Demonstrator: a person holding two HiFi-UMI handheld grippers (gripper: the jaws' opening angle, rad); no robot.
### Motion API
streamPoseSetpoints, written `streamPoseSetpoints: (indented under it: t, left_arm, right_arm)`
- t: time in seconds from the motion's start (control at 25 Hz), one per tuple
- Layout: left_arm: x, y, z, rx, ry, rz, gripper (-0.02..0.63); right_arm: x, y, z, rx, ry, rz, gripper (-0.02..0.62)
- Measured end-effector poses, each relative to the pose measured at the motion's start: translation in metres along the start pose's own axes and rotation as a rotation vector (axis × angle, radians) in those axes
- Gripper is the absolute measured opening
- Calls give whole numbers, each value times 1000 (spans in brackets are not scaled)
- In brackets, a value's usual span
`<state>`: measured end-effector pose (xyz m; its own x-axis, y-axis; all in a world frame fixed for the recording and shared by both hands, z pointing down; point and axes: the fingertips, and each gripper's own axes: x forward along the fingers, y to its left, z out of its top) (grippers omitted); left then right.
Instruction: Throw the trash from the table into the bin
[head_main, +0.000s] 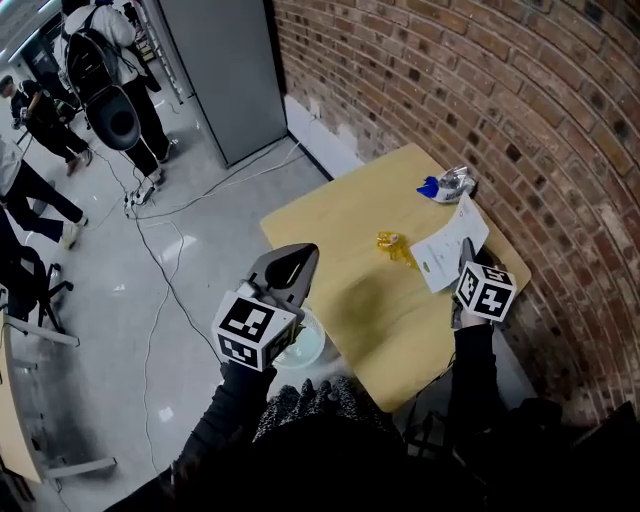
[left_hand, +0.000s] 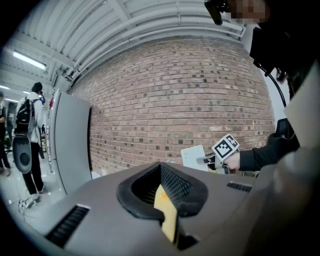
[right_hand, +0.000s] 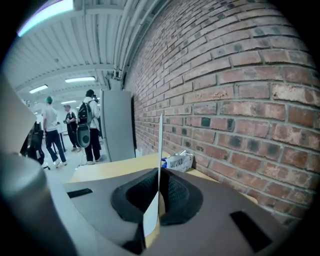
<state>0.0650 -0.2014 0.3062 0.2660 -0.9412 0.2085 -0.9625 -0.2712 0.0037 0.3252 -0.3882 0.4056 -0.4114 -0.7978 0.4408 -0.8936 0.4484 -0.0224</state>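
Two hand-held grippers are at work at the near edge of the table. The right gripper (right_hand: 159, 192) has its jaws clamped on the near edge of a white sheet of paper (right_hand: 160, 145), which stands edge-on between the pads in its own view. The left gripper (left_hand: 162, 189) has its jaws together and carries nothing. From the head view, the sheet (head_main: 452, 245) runs lengthwise away from the right gripper (head_main: 467, 266) toward the red brick wall (head_main: 560, 110), over the right end of the light wooden table (head_main: 340, 225). Whether its far corner touches the tabletop cannot be told. The pale round bin (head_main: 312, 348) sits on the floor just off the table's near corner, below the tabletop. It lies well to the left of the held sheet and right beside the left gripper (head_main: 292, 262), which hides most of it, so its contents cannot be made out. The drop therefore looks to need a sweep leftward and down by the right hand. Two more pieces remain on the table: a crumpled yellow wrapper (head_main: 393, 245) just left of the sheet, and a crumpled blue-and-silver packet (head_main: 448, 185) at the far end by the wall. Both are nearer the right hand. People (head_main: 100, 70) stand by a grey cabinet (head_main: 225, 70) well beyond.
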Motion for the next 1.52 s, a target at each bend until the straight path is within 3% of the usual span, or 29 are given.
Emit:
streamPoseSetpoints:
  t: [0.4, 0.88, 1.08, 1.28, 1.52]
  left_arm:
    - [-56, 36, -7, -10, 14, 130, 6]
    - [-135, 114, -33, -67, 3, 223, 6]
    - [-154, 137, -50, -69, 10, 257, 6]
    - [-182, 158, -49, -79, 13, 245, 6]
    - [-198, 167, -63, -93, 14, 234, 6]
  right_arm:
    - [2, 101, 47, -50, -96, 184, 14]
    - [6, 259, 48, -86, -101, 360, 14]
    - [11, 296, 36, -89, -92, 393, 14]
    - [-3, 345, 35, -109, -75, 402, 14]
    - [-8, 373, 23, -120, -68, 398, 14]
